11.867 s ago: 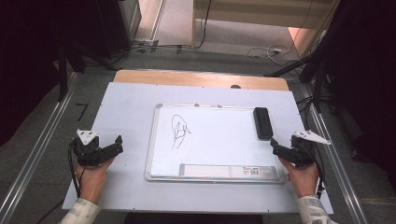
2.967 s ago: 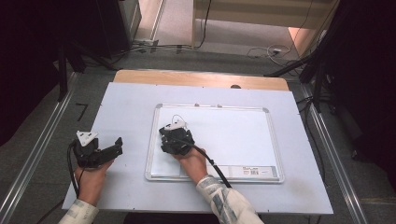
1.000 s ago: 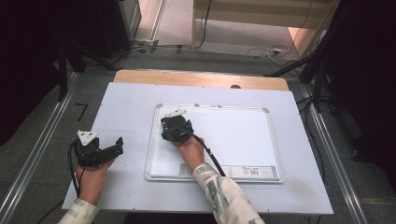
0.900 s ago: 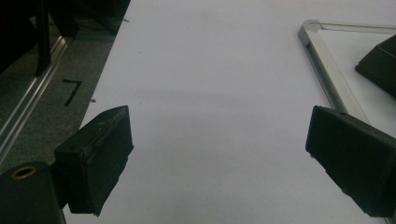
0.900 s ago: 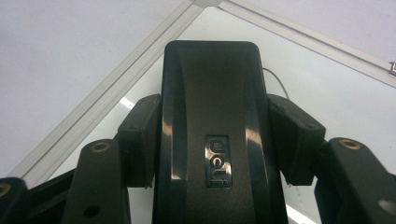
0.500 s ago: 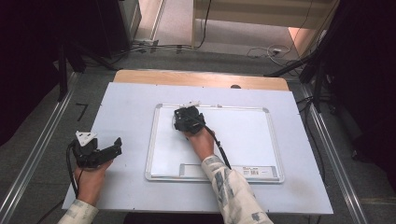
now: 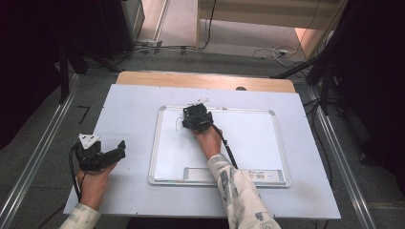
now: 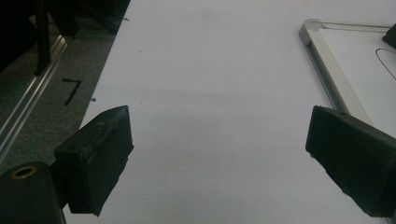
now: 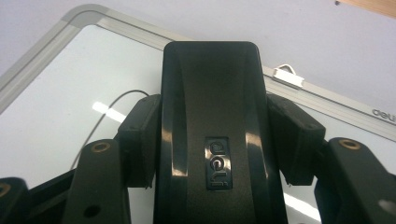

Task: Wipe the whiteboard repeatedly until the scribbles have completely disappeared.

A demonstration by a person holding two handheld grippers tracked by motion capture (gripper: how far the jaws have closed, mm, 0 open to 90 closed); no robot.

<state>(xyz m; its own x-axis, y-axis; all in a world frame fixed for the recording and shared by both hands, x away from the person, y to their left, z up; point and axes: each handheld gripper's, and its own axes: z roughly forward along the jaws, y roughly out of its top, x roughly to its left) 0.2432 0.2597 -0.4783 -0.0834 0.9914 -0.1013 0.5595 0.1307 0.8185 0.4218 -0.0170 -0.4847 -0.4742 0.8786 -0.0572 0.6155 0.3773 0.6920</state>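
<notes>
Your right tongs (image 9: 212,140) clamp the black plastic eraser block (image 9: 212,116) on the silver-framed whiteboard (image 7: 248,143) at 11 o'clock — left tongs (image 8: 219,154) wide, idle on the pale tabletop (image 7: 129,109).

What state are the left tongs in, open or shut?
Open. In the left gripper view the left tongs stand wide apart over the bare table, with nothing between them.

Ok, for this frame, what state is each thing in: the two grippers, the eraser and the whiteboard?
Right gripper: jaws shut on the eraser, over the board's upper left part.
Black plastic whiteboard eraser: clamped between the jaws, on the board.
White whiteboard with silver frame: lying flat, mostly wiped, a thin black line left beside the eraser.
Left gripper: jaws open, nothing between them, over the pale table cover.
</notes>
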